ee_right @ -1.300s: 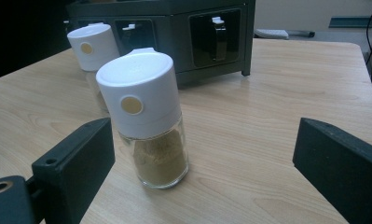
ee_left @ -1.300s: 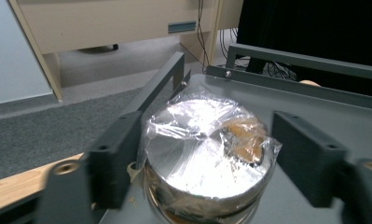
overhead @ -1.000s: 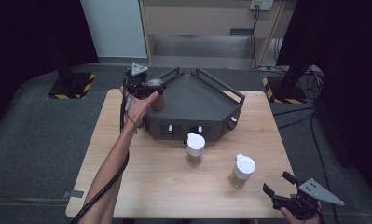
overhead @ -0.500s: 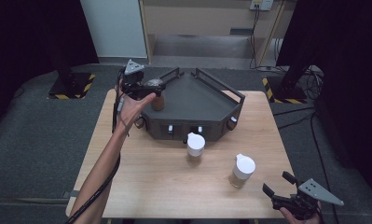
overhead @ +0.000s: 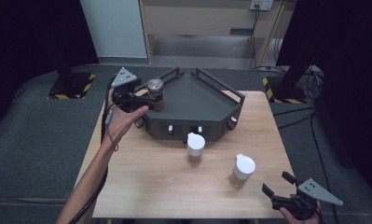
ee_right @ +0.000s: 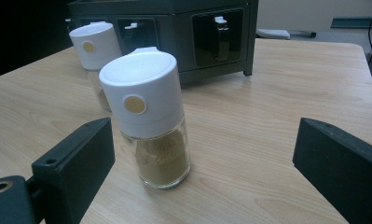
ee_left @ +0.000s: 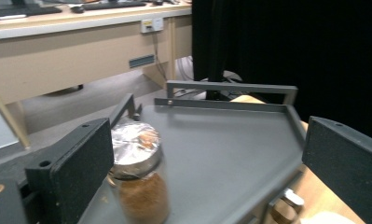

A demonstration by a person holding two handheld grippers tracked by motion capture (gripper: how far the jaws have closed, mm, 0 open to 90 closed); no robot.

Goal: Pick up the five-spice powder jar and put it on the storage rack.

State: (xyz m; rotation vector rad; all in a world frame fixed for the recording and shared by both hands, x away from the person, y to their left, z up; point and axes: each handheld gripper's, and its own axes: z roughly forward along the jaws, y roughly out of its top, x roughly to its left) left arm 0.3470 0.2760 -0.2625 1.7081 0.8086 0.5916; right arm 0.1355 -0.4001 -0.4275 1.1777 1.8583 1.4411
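The left gripper [overhead: 144, 99] has just been opening wide, freeing the silver-lidded spice jar [ee_left: 138, 176] on the rack's [overhead: 207, 100] corner: smooth, breakable glass, best gripped mid-body below the lid.

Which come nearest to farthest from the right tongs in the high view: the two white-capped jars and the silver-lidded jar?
1. Right white-capped jar, just up-left of the right tongs.
2. Left white-capped jar, before the rack.
3. Silver-lidded jar, on the rack's far left corner.
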